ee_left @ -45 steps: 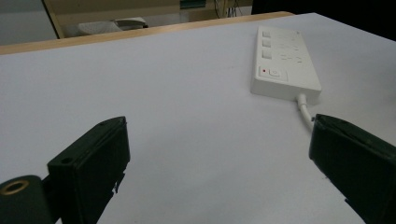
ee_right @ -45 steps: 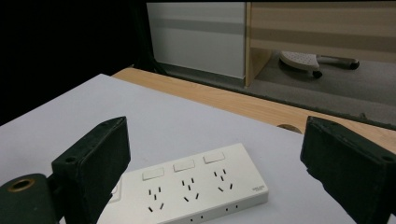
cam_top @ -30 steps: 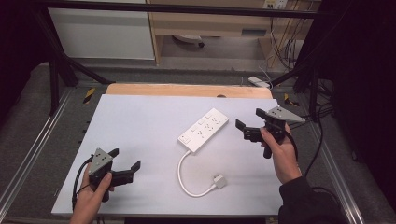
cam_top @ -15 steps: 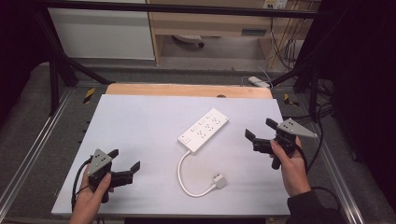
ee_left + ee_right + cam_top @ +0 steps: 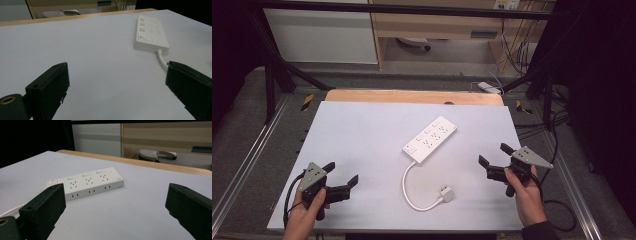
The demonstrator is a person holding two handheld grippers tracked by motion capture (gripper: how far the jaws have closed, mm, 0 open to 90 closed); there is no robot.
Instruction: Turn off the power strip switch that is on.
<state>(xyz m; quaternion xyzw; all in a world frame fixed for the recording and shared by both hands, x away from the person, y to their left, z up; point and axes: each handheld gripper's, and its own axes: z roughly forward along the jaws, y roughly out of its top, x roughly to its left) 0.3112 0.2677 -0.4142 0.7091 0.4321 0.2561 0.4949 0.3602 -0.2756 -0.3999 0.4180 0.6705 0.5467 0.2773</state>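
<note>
High view, nearest the person: the left gripper (image 5: pixel 343 174) sits at the table's (image 5: pixel 362 130) near left corner, jaws spread and empty; the right gripper (image 5: pixel 493 155) hovers near the right edge, likewise released with nothing between its jaws. Between them lies the white plug (image 5: pixel 447 192), its cable (image 5: pixel 408 186) curling back to the white power strip (image 5: pixel 430 140), which rests diagonally at the table's middle, well apart from both grippers. Left gripper view cuts off the strip's far end behind the frame and hides part of the cable behind the right jaw; a red mark sits beside its switch. Small print on the strip's end face, in the right gripper view, is too tiny to read.
</note>
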